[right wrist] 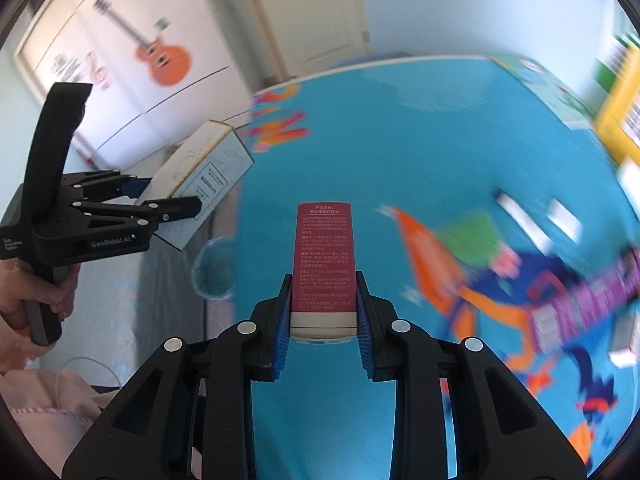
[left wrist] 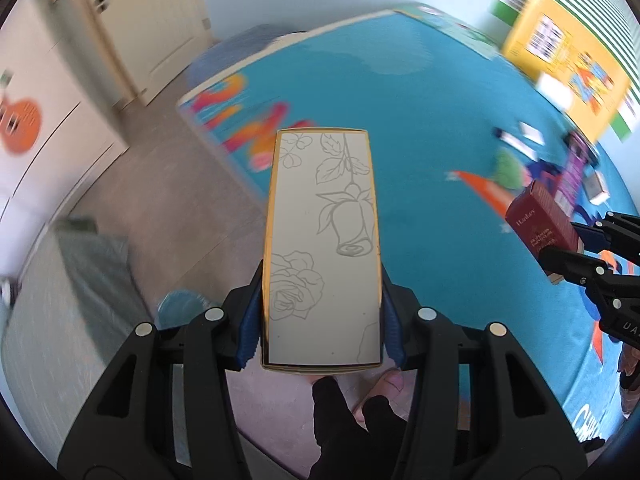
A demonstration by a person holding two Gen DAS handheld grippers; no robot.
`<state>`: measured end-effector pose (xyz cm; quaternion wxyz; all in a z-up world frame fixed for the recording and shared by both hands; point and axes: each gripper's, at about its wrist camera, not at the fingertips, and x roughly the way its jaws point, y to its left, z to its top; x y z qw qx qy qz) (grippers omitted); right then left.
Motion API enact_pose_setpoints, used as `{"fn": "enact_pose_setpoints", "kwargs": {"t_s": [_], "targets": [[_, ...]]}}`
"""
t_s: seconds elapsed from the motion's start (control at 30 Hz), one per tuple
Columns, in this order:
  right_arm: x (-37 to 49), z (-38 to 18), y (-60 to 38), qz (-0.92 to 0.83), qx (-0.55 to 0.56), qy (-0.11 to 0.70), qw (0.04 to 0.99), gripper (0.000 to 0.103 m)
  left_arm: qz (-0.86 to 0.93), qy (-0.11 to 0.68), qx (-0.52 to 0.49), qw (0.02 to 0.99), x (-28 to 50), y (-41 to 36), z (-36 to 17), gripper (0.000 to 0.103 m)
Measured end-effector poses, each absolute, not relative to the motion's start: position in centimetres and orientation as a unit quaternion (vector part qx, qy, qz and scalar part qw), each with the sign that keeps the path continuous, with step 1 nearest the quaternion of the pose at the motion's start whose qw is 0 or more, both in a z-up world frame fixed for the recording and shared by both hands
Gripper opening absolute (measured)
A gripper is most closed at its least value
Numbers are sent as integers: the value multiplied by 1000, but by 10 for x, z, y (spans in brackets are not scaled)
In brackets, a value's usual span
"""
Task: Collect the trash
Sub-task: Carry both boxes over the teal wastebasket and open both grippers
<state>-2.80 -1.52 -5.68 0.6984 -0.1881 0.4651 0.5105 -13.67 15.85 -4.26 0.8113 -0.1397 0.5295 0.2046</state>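
Two pieces of packaging are carried at once above a bright blue play mat (left wrist: 420,92): the left claw (left wrist: 323,312) is closed on the sides of a cream carton with gold edging and line-drawn roses (left wrist: 322,240), its blue pads (left wrist: 252,320) pressed against the lower part of the carton's long edges, while the right claw (right wrist: 323,312) is clamped on the base of a slim maroon box printed with white text (right wrist: 323,256), the rest standing free ahead of the pads. In the right wrist view the left claw (right wrist: 160,204) and the rose carton (right wrist: 204,172) hang off to the left over the grey floor (left wrist: 160,208) beside the mat; in the left wrist view the maroon box (left wrist: 540,224) sits at the right edge in the right claw (left wrist: 576,248). More litter lies well apart on the mat's far side, blurred, including a purple pack (right wrist: 592,296) and white scraps (right wrist: 516,208). A pale blue round rim (right wrist: 212,276) shows low near the mat's edge; whether it is the bin cannot be told. Both grips are low on tall, light cartons, so a quick swing could lever either one loose, and squeezing harder would likely crush thin card; the blur suggests fast motion, which raises that risk.
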Motion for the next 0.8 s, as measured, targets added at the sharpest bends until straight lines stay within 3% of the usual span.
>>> {"fn": "enact_pose_setpoints", "kwargs": {"t_s": [0.8], "targets": [[-182,-66,295,705,-319,404,487,29,399,510,-302,700,-353,345,-97,47]]}}
